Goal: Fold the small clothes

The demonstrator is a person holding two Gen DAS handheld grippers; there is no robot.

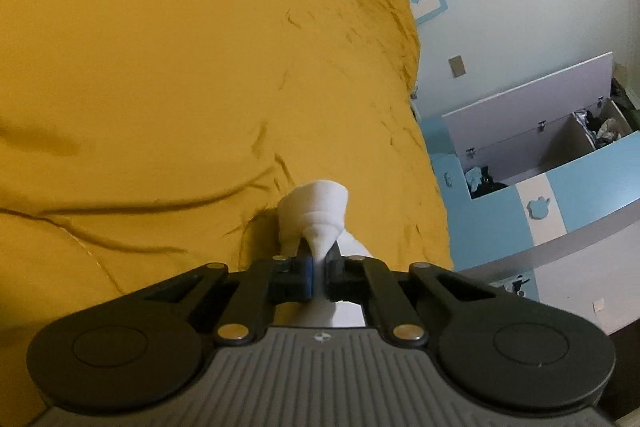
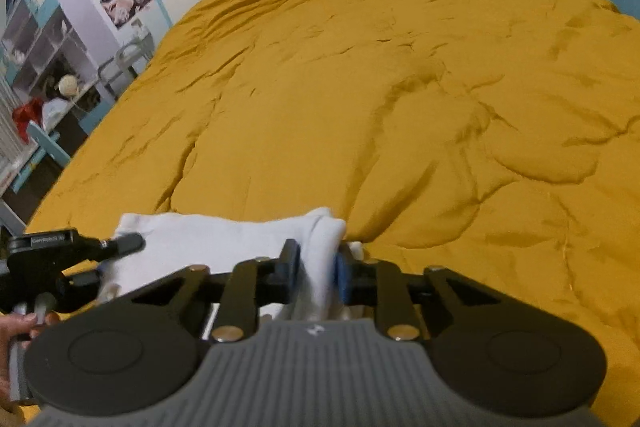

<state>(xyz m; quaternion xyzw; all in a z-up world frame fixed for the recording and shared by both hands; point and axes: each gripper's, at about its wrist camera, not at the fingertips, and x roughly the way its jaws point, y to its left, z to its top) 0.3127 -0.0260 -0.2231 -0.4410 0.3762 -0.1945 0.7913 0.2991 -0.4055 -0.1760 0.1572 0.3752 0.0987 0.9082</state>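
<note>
A small white garment (image 2: 224, 243) lies on the mustard-yellow bedspread (image 2: 360, 99) near its front edge. My right gripper (image 2: 318, 273) is shut on a bunched fold of the cloth at its right end, the white fabric pinched between the blue pads. In the left wrist view my left gripper (image 1: 318, 267) is shut on the other end of the white garment (image 1: 316, 211), which bulges up just ahead of the jaws. The left gripper (image 2: 120, 245) also shows in the right wrist view, at the garment's left edge, held by a person's hand (image 2: 24, 321).
The bedspread (image 1: 180, 75) fills most of both views. To the right of the bed stands a blue and white chest (image 1: 552, 163) with its lid up and clothes inside. Shelves (image 2: 44, 51) and a blue chair (image 2: 44, 143) stand to the bed's left.
</note>
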